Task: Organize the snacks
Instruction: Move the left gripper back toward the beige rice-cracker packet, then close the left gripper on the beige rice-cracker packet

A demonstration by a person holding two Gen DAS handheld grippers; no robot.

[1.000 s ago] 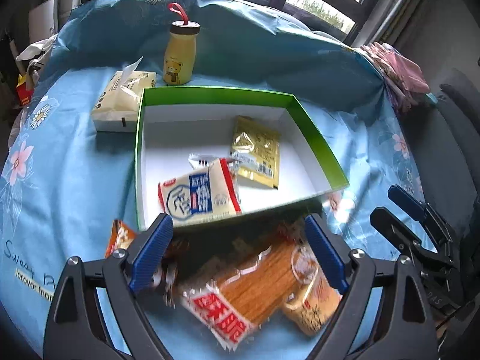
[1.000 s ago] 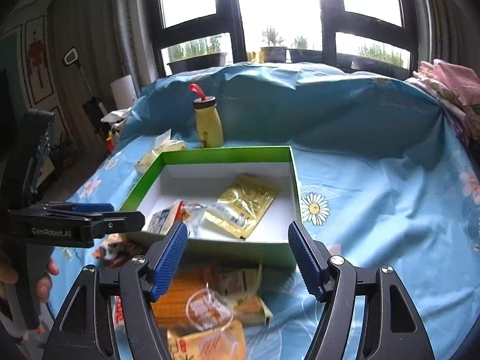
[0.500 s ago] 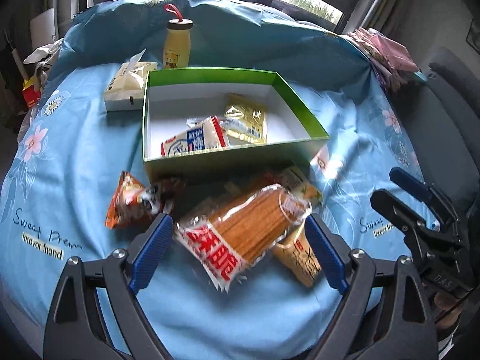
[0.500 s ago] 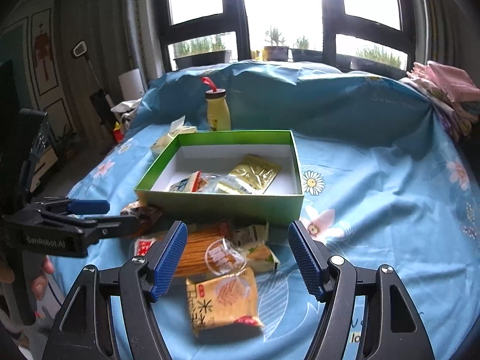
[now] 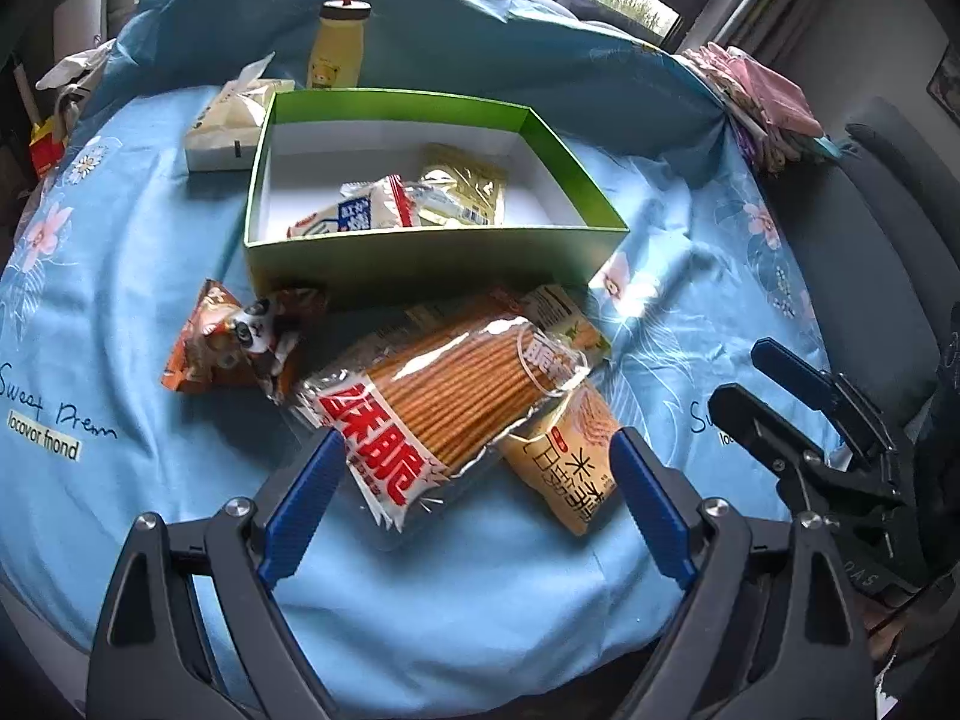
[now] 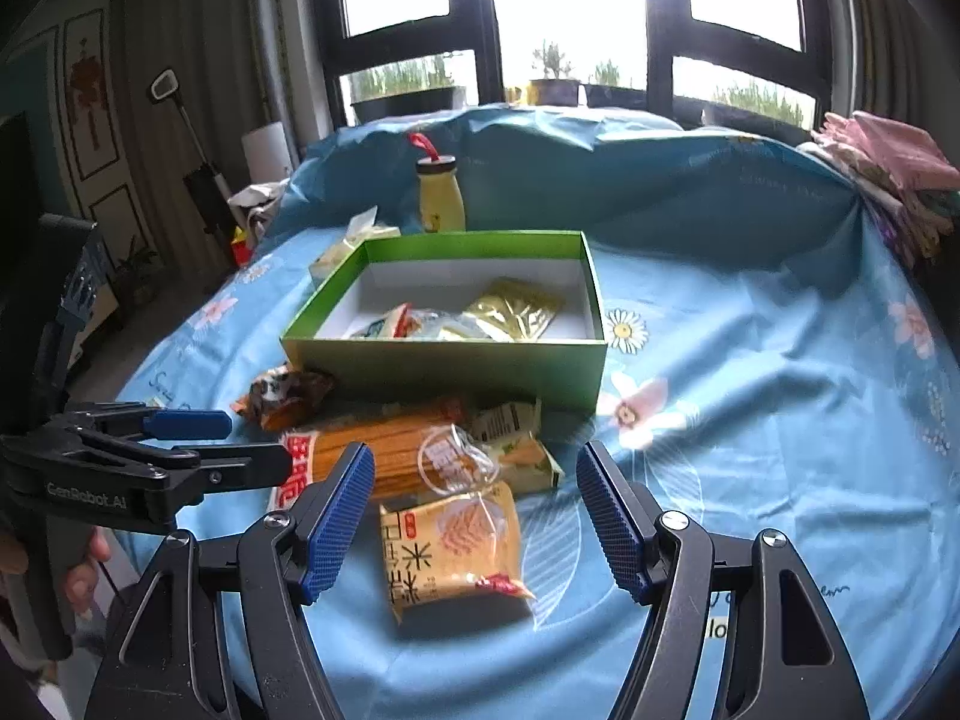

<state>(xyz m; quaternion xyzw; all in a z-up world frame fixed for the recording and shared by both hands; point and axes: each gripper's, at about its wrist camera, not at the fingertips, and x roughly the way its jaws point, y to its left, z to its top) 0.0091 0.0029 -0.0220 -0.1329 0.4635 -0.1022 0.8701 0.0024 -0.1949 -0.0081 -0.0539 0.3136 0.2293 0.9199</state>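
The jaws of the left gripper (image 5: 474,501) stand wide and hold nothing; they hang above the near end of a long pack of biscuit sticks (image 5: 444,399), not touching it. The jaws of the right gripper (image 6: 477,519) also stand apart and empty, over a yellow snack packet (image 6: 450,546) that lies between them on the cloth.

The snacks lie in a loose heap near the front edge of the worktop, which is covered by a blue flowered cloth (image 5: 108,324). The biscuit sticks lie slanted across the heap, with their far end over a small green-and-white pack (image 6: 516,450) and their side over the yellow packet. An orange-brown bag (image 5: 234,345) lies just to the left of the heap, close to the near left corner of a green box (image 5: 432,261).

The box is open and stands behind the heap, toward the middle of the worktop. Inside it lie a white-and-blue packet (image 5: 354,213) and a gold pouch (image 5: 465,186), touching. Behind the box's far left corner are a tissue pack (image 5: 231,123) and a yellow bottle (image 5: 336,48) with a red loop, standing upright.
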